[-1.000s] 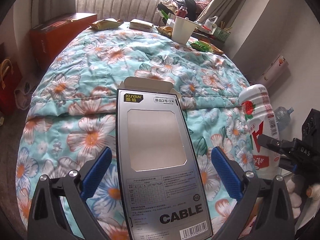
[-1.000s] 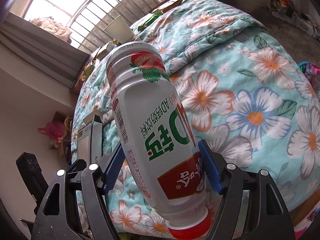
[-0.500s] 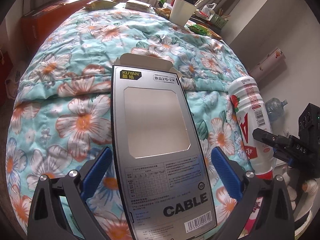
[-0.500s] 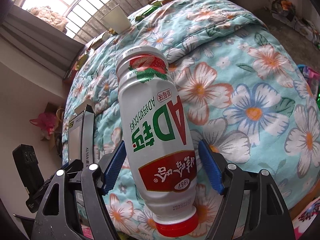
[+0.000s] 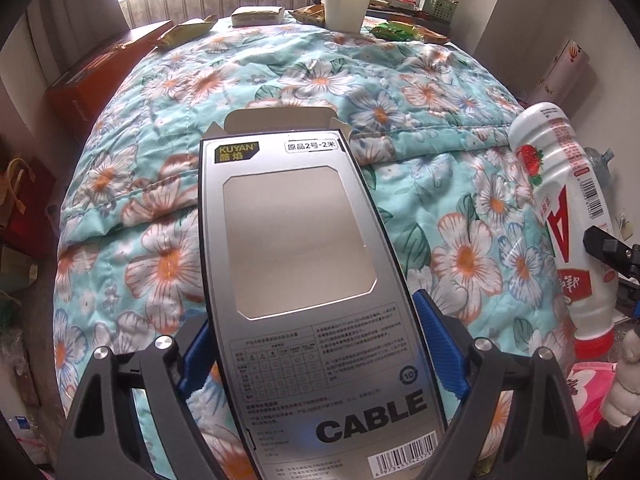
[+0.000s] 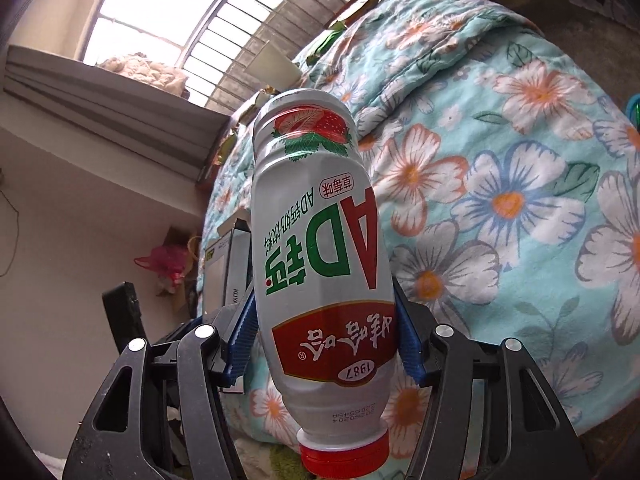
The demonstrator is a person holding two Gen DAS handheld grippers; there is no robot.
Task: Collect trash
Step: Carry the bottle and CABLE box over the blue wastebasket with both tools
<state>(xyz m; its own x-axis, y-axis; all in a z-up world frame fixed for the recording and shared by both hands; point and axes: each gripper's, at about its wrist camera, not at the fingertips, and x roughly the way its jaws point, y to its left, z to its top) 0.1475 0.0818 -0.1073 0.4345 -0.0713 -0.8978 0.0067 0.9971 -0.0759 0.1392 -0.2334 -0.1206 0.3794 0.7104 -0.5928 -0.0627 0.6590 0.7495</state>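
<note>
Left gripper (image 5: 316, 344) clamped on cable box (image 5: 304, 280), right gripper (image 6: 326, 344) pinching capped-down milk bottle (image 6: 320, 264), both above floral quilt (image 5: 280, 80); best carried level, squeeze unrelaxed, until over a bin, none in view.

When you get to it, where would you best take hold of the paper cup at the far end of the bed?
Grip the paper cup across its side wall, near the middle, coming in level from the near side: it stands upright, open rim up, and tapers downward.

Left gripper (image 5: 320, 344) clamps cable box (image 5: 304, 280) (flap open).
</note>
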